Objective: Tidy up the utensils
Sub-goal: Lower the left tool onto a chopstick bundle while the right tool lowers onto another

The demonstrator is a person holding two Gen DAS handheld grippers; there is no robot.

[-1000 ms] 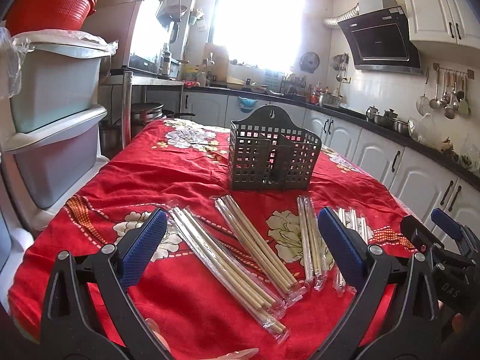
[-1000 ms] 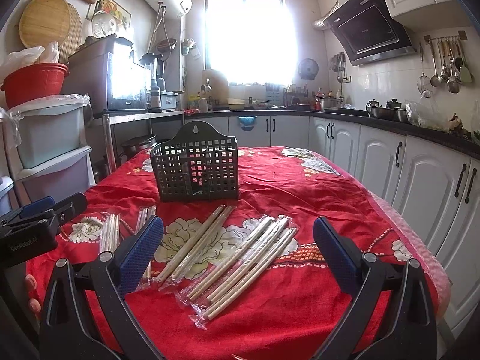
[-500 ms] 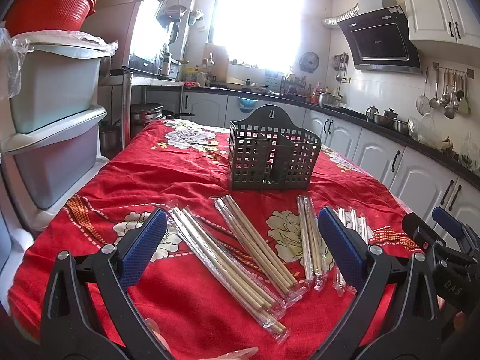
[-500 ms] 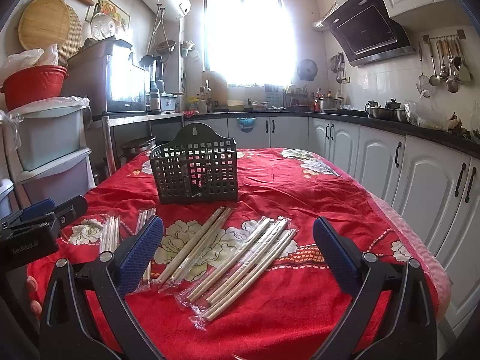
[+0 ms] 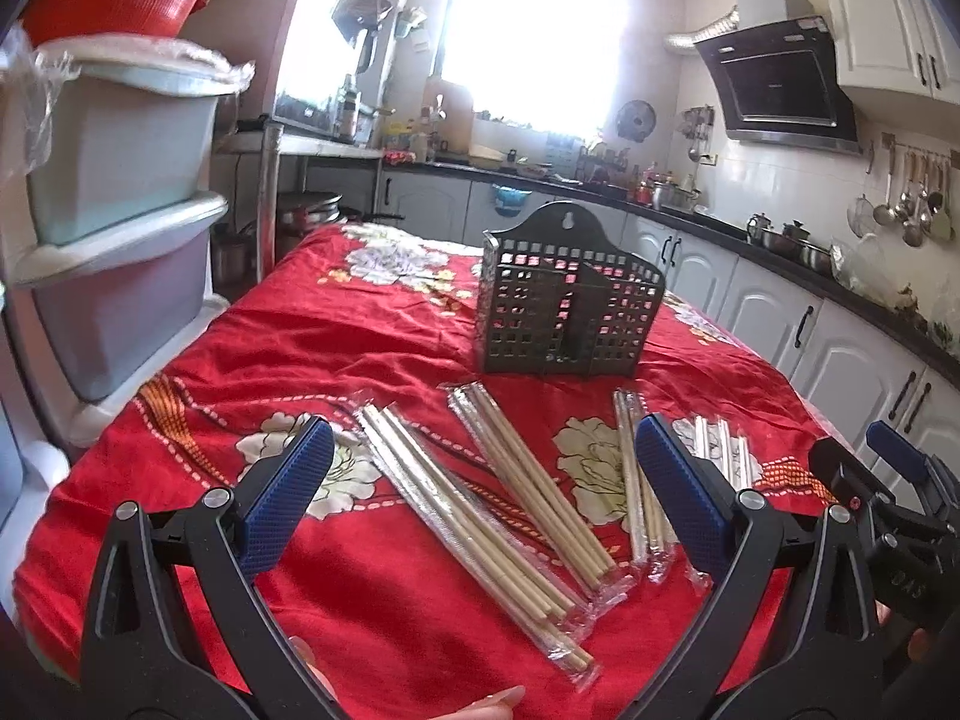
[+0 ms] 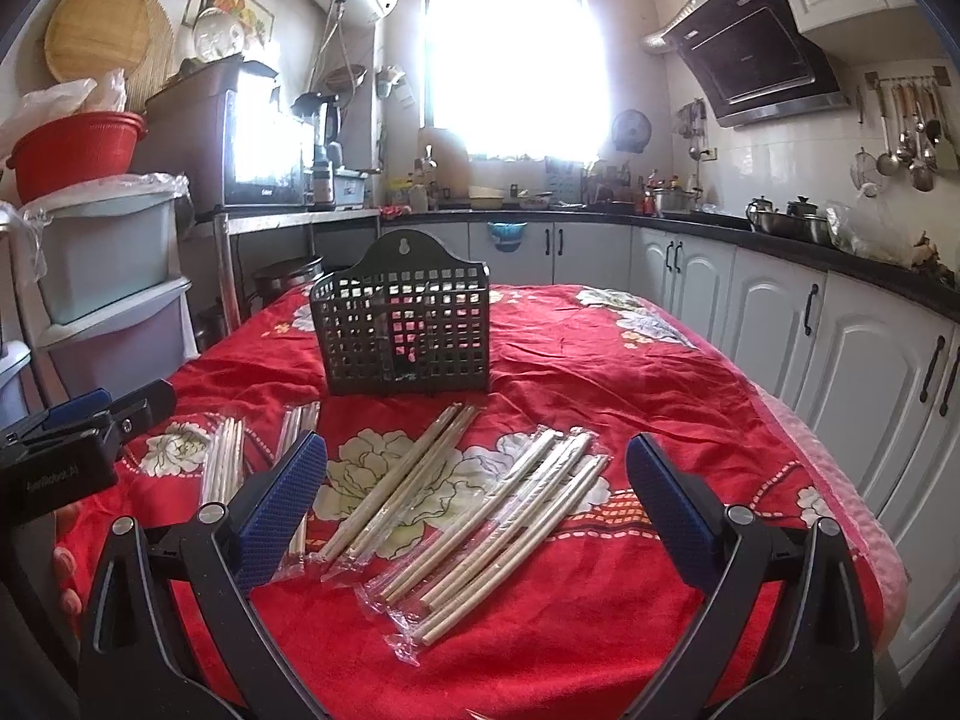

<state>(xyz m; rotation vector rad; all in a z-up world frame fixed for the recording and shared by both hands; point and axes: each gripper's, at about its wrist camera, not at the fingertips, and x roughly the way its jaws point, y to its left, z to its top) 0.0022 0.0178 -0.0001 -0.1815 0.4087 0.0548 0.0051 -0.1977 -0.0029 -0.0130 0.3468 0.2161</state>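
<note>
The left gripper [image 5: 480, 492] has its jaws spread wide and holds nothing; its blue pads [image 5: 288, 489] hang above the red floral tablecloth [image 5: 360, 336], on the near side of the black utensil basket [image 5: 570, 315]. The right gripper [image 6: 477, 495] is likewise released, its blue pads [image 6: 666, 504] apart and bare.

Between the left gripper's pads, in front of the basket, lie two plastic-wrapped bundles of wooden chopsticks [image 5: 474, 510] and [image 5: 528, 474], side by side and slanting away from the basket. Further right of the basket's front, a thinner wrapped pair [image 5: 636, 468] runs nearly straight toward it, partly behind the right pad, and a fourth packet [image 5: 720, 444] lies beyond that pad.

From the right wrist view the same packets fan out before the basket [image 6: 405, 324]: a large wrapped bundle [image 6: 498, 528] and a slimmer one [image 6: 402, 480] between the pads, two small packets [image 6: 223, 459] to the basket's front left. None touches the basket, which stands upright on the cloth, its two compartments holding no chopsticks that can be seen.

White kitchen cabinets [image 6: 852, 372] run right of the basket; stacked storage bins [image 5: 114, 228] stand to its left.
</note>
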